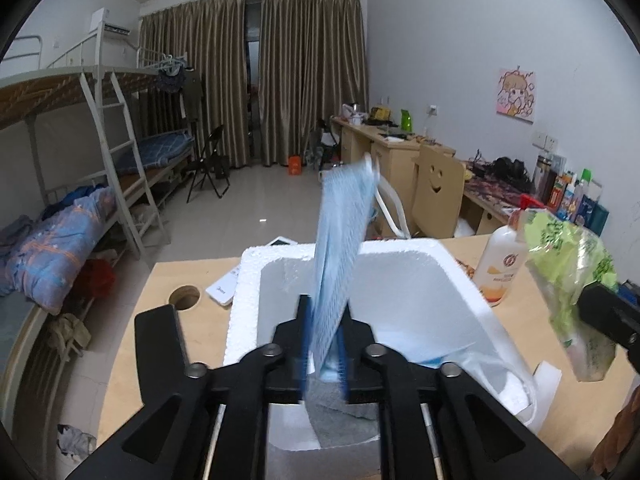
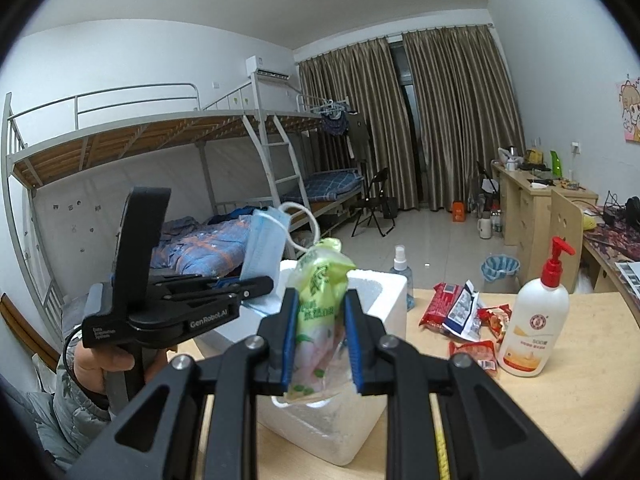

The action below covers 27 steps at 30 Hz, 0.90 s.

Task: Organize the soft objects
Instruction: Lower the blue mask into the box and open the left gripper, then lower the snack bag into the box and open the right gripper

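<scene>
While the left claw (image 1: pixel 325 312) hung over the open foam box (image 1: pixel 400 246), its jaws stood a narrow way apart. A blue mask (image 1: pixel 344 216) stood up between them, blurred, leaning away to the right above the box. Its lower edge sat between the blue pads, which did not plainly pinch it. More blue lay in the box bottom, just ahead of the claw and to its right. The right claw (image 2: pixel 321 296) was clamped on a green-and-white packet (image 2: pixel 320 276), which rose past its fingertips and hung crumpled behind them. This claw was held beside the box, with the left one to its left, gripped by a hand (image 2: pixel 104 360). To its right, on the table (image 2: pixel 560 420), stood a pump bottle (image 2: pixel 534 320) near some snack packets (image 2: pixel 460 312).
</scene>
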Each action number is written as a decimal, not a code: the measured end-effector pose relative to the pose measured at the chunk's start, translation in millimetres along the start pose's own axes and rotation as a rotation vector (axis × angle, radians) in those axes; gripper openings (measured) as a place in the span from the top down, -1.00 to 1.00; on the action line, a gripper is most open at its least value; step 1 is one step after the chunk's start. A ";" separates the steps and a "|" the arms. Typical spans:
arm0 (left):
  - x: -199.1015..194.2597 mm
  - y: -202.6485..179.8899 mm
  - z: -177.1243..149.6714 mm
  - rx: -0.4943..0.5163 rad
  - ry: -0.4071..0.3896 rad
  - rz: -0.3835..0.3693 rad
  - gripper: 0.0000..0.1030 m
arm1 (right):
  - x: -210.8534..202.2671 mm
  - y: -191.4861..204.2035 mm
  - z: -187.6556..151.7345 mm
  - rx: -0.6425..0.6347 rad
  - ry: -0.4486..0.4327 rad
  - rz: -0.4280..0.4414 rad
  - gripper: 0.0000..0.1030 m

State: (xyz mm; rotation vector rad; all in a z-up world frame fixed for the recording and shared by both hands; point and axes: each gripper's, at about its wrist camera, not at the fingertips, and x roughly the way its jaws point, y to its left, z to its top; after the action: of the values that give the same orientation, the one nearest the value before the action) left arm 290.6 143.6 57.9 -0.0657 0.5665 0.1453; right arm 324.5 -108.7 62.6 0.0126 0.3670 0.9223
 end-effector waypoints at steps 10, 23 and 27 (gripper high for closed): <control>-5.3 2.3 -4.2 -0.009 -0.038 0.042 -0.66 | 3.6 0.3 0.6 0.000 0.011 0.000 0.49; -35.4 19.0 -11.3 -0.040 -0.118 0.059 -0.97 | 18.1 5.4 1.7 -0.007 0.036 0.005 0.49; -42.4 25.2 -13.4 -0.046 -0.123 0.064 -0.97 | 27.0 9.4 2.1 -0.009 0.051 0.008 0.49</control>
State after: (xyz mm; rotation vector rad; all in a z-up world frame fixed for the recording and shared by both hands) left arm 244.3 162.0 68.8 -0.0823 0.4423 0.2229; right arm 332.6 -81.6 57.9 -0.0179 0.4103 0.9332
